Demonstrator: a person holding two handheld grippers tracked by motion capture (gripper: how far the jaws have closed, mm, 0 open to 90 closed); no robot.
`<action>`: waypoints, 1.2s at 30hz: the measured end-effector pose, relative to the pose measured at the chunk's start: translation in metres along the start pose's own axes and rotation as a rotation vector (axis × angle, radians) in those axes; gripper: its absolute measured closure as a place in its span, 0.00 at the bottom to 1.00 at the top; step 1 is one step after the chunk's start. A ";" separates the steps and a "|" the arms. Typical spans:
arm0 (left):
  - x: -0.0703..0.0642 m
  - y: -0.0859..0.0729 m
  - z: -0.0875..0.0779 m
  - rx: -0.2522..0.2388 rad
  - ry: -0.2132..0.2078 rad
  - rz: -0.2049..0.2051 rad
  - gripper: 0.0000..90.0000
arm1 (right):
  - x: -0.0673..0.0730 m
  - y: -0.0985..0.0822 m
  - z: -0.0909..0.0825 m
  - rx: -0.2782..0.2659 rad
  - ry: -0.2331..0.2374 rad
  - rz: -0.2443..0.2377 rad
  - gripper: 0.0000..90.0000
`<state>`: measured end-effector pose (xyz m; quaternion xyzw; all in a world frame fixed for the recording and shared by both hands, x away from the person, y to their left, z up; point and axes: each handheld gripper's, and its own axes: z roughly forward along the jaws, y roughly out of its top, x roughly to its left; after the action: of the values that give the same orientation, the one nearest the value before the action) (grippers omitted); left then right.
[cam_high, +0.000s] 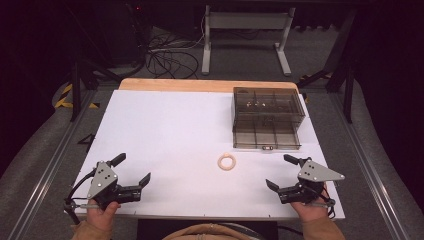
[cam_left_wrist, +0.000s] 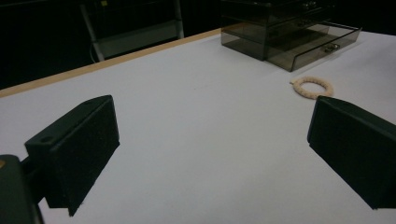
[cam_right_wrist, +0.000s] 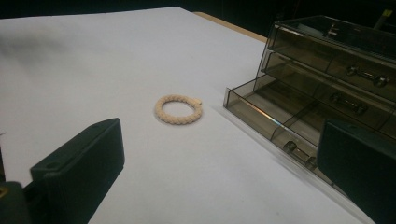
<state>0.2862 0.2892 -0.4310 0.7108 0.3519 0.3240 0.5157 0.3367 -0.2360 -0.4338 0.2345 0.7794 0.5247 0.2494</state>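
Note:
A beige braided bracelet (cam_high: 227, 162) lies flat on the white table (cam_high: 170, 130), just in front of a smoky clear drawer box (cam_high: 267, 117). The box's bottom drawer (cam_right_wrist: 275, 119) is pulled out and looks empty. My left gripper (cam_high: 133, 170) rests near the front left corner, open, with nothing between its jaws. My right gripper (cam_high: 281, 171) rests near the front right corner, also open and empty. From the left gripper view the bracelet (cam_left_wrist: 313, 87) lies ahead to the right, with the box (cam_left_wrist: 289, 35) beyond. The right gripper view has the bracelet (cam_right_wrist: 179, 109) ahead between the jaws.
A wooden strip (cam_high: 205, 85) runs along the table's far edge. Beyond it stand a white metal frame (cam_high: 245, 35) and loose cables (cam_high: 167, 60) on the floor. Metal rails (cam_high: 45, 170) flank the table on both sides.

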 end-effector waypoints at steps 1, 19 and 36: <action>0.000 0.000 0.000 -0.003 0.003 0.002 0.03 | 0.000 0.000 0.000 -0.001 0.001 0.000 0.02; 0.000 0.000 -0.002 -0.005 0.013 -0.006 0.03 | 0.001 0.002 0.000 0.002 0.006 -0.002 0.04; -0.001 -0.001 0.000 0.007 0.013 0.003 0.03 | 0.000 0.012 0.005 0.025 0.028 -0.003 0.07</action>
<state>0.2857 0.2886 -0.4319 0.7110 0.3553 0.3284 0.5103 0.3410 -0.2281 -0.4238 0.2291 0.7896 0.5180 0.2361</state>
